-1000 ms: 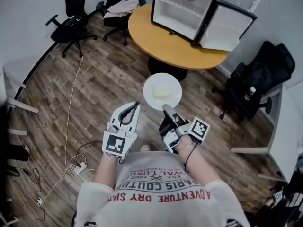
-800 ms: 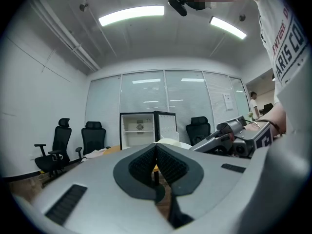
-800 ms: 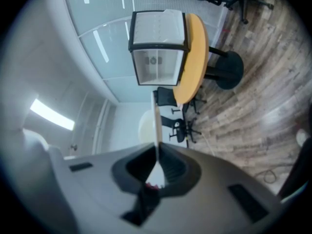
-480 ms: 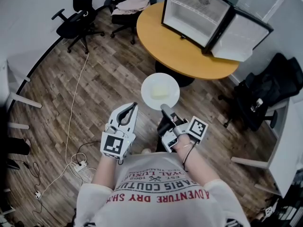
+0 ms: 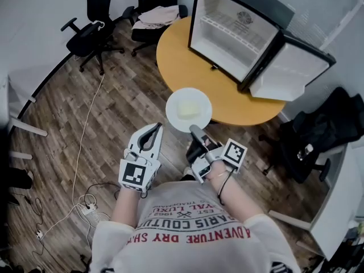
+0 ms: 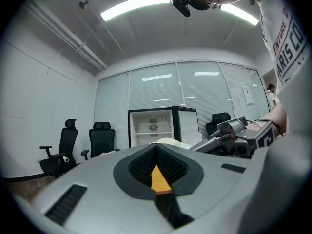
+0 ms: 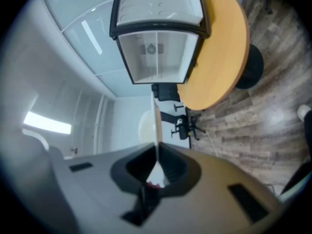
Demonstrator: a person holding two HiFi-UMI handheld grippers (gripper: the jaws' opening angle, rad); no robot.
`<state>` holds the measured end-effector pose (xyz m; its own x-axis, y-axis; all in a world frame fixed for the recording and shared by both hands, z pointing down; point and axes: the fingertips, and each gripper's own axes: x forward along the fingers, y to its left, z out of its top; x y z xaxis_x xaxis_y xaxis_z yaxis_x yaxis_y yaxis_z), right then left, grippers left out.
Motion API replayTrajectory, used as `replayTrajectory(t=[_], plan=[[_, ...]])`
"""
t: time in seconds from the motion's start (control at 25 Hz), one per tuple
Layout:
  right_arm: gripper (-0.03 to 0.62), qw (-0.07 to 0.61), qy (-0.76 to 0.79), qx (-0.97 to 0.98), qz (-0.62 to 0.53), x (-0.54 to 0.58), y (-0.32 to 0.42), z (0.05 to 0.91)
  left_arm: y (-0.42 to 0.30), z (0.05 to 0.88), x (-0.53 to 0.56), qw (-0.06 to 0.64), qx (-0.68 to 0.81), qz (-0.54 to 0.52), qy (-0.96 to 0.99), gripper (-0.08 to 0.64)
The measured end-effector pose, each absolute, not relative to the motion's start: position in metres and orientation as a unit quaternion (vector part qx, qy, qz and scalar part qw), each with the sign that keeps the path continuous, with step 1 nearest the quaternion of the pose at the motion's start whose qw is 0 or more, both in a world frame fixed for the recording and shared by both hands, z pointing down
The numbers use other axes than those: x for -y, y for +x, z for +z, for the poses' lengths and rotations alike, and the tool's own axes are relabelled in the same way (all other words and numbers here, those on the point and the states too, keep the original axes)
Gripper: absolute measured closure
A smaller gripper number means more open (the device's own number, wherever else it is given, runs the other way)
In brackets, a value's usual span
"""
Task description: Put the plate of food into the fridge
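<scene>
A white plate (image 5: pixel 189 109) with a pale yellow slab of food (image 5: pixel 187 108) hangs level in front of me, over the near edge of the round orange table (image 5: pixel 176 56). My right gripper (image 5: pixel 196 132) is shut on the plate's near rim; in the right gripper view the plate (image 7: pixel 157 123) shows edge-on between the jaws. My left gripper (image 5: pixel 152 131) floats to the left of the plate, shut, with nothing in it. The small fridge (image 5: pixel 233 36) stands on the table with its door (image 5: pixel 290 73) swung open to the right. Its white inside shows one shelf.
Two black office chairs (image 5: pixel 91 24) stand at the back left, one with cloth (image 5: pixel 156 15) on it. A white cable (image 5: pixel 85 129) runs across the wood floor to a power strip (image 5: pixel 88 206). A black chair with a bag (image 5: pixel 310 141) is at the right.
The table and fridge have come nearer and lower in the head view. The plate, earlier over the floor, now overlaps the table's edge. Both grippers keep their hold and pose.
</scene>
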<state>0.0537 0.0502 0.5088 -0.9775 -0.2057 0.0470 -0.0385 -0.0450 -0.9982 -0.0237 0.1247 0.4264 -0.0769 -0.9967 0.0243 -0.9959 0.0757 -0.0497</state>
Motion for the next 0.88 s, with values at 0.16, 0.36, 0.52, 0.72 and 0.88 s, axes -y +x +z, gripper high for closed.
replayTrajectory(t=[0.16,0.36,0.52,0.72,0.88], plan=[[0.554,0.054,-0.083,-0.691,-0.716,0.006,0.045,0.505,-0.028,0.424,-0.067,0.006,-0.737,-0.023,-0.675,0.528],[0.554,0.048,-0.087,-0.697,-0.710,0.051,0.034,0.503,-0.038,0.425,-0.020,-0.003,-0.738,-0.017,-0.675,0.528],[0.554,0.062,-0.100,-0.701,-0.703,0.085,0.027,0.502,-0.048,0.429,0.013,-0.010,-0.730,-0.015,-0.684,0.528],[0.554,0.083,-0.124,-0.695,-0.703,0.123,0.010,0.510,-0.068,0.436,0.057,-0.008,-0.706,-0.022,-0.708,0.528],[0.554,0.113,-0.152,-0.689,-0.699,0.156,-0.008,0.513,-0.093,0.440,0.099,0.001,-0.672,-0.032,-0.740,0.528]])
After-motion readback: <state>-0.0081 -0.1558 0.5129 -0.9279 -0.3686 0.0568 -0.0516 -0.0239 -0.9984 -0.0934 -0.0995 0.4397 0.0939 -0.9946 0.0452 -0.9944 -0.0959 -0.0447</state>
